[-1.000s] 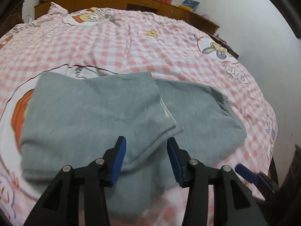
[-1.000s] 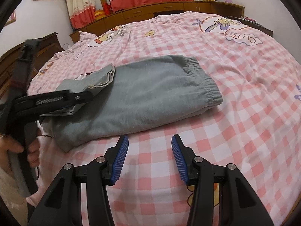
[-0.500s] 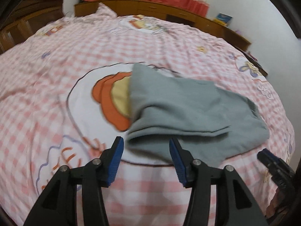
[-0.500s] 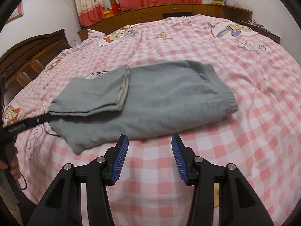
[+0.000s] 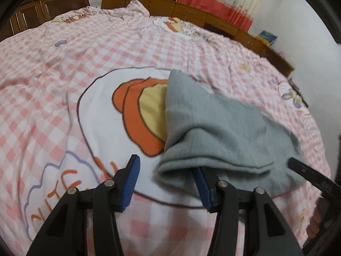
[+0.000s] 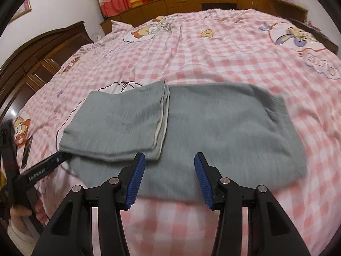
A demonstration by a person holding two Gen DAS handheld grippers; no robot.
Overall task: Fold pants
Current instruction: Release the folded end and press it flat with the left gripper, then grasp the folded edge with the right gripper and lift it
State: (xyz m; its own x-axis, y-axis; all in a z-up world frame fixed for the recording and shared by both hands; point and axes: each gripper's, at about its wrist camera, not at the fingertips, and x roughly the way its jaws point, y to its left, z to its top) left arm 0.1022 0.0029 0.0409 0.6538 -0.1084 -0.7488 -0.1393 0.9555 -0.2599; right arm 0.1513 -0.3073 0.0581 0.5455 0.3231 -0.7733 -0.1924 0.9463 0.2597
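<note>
Grey pants (image 6: 213, 132) lie flat on the pink checked bed, with the leg ends folded over on top of the left part (image 6: 119, 125). My right gripper (image 6: 169, 178) is open and empty over the pants' near edge. My left gripper (image 5: 167, 181) is open at the folded left end of the pants (image 5: 223, 132); its right finger (image 5: 204, 188) touches under the fold edge, its left finger is over the sheet. In the right wrist view the left gripper's tip (image 6: 54, 160) meets the fold's lower left corner.
The bed sheet (image 6: 213, 53) has cartoon prints. Dark wooden wardrobes (image 6: 32, 64) stand at the left, and a low wooden cabinet (image 6: 213, 2) with red curtains runs behind the bed. A dark flat object (image 6: 26, 149) lies on the sheet near the left edge.
My left gripper has let go of the leg ends, which now lie folded on the pants, and has swung left to the fold end. My right gripper has moved closer over the pants.
</note>
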